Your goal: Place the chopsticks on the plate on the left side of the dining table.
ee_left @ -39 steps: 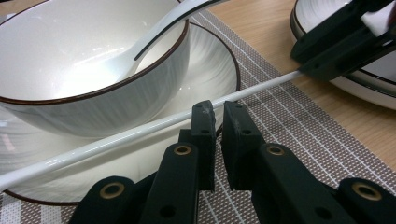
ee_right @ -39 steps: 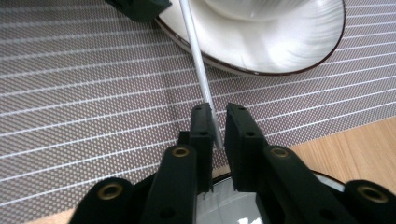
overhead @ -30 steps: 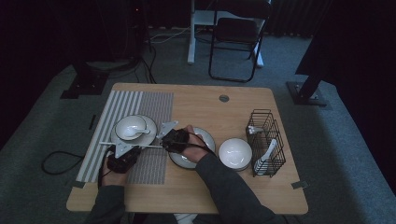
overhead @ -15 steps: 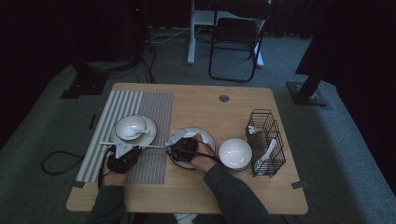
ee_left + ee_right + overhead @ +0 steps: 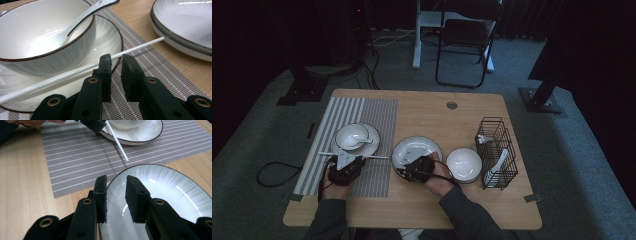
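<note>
1. Two place settings lie on the counter [image 5: 422, 107]: a striped mat [image 5: 362, 130] at the left of the frame, and bare wood in the centre.
2. On the mat stands a plate [image 5: 374, 135] carrying a bowl [image 5: 351, 136], and a white spoon [image 5: 75, 25] rests inside that bowl.
3. At the centre lies an empty large plate [image 5: 417, 150]; just to its right stands a second empty bowl [image 5: 464, 164].
4. At the right of the frame a black wire basket [image 5: 497, 150] holds white spoons.
5. A white chopstick [image 5: 75, 71] lies across the near rim of the plate on the mat, just in front of the left tongs.
6. Left tongs [image 5: 115, 58]: slightly open, gripping nothing, one jaw tip at the chopstick.
7. Right tongs [image 5: 116, 180]: slightly open over the lower left rim of the large plate, gripping nothing.
</note>
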Demonstrator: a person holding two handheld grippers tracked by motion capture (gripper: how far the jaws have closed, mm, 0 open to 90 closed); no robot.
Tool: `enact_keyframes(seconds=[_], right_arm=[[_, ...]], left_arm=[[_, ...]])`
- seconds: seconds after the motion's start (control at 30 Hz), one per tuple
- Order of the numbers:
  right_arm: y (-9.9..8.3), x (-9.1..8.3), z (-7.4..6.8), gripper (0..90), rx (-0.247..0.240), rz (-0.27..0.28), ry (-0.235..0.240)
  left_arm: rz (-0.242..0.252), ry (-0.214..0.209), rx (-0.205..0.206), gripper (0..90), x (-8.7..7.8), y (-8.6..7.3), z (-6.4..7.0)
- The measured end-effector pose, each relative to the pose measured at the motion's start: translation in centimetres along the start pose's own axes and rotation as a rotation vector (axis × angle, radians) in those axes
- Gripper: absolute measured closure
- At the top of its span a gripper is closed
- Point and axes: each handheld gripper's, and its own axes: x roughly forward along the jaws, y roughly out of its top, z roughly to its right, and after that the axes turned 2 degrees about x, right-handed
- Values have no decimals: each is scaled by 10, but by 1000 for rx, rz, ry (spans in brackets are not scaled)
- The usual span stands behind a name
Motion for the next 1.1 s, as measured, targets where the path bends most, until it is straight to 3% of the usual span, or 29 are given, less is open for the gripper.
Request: enact_keyframes(seconds=[0.43,0.7,0.87,1.1], right_arm=[[-22,-14,-10,677,18,12,-16],[-45,-27,-10,656,73,22,-43],[-60,-36,-12,653,102,26,-56],[-73,-44,-15,649,122,40,-67]], left_arm=[[10,-26,7,758,-2,8,3],[10,-54,17,725,-2,15,7],[21,-61,7,714,-3,19,8],[44,-101,-15,706,-8,26,8]])
